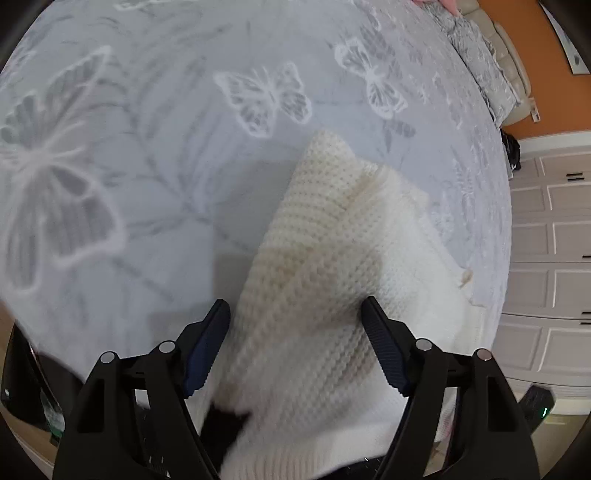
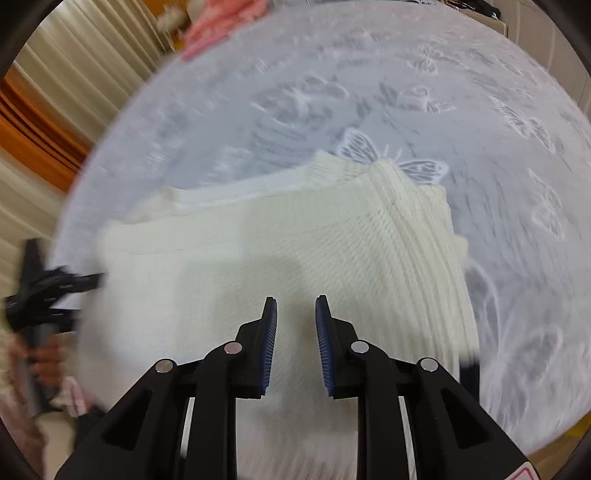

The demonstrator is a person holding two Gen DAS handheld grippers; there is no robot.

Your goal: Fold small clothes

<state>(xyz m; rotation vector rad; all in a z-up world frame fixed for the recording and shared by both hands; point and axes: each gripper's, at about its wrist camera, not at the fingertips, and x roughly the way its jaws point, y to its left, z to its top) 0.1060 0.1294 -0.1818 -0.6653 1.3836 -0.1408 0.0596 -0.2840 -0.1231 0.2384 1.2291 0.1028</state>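
Note:
A cream knitted sweater lies folded on a pale grey bed cover with a butterfly print. In the left wrist view my left gripper stands wide open just over the sweater's near part; the knit runs between and under the fingers, and the pads do not press on it. In the right wrist view the sweater fills the middle. My right gripper hovers over it with a narrow gap between its blue pads and nothing pinched. The left gripper shows blurred at the sweater's left edge, held by a hand.
The bed cover spreads beyond the sweater on all far sides. A pink garment lies at the bed's far edge near beige curtains. Grey pillows and white cupboard doors stand at the right.

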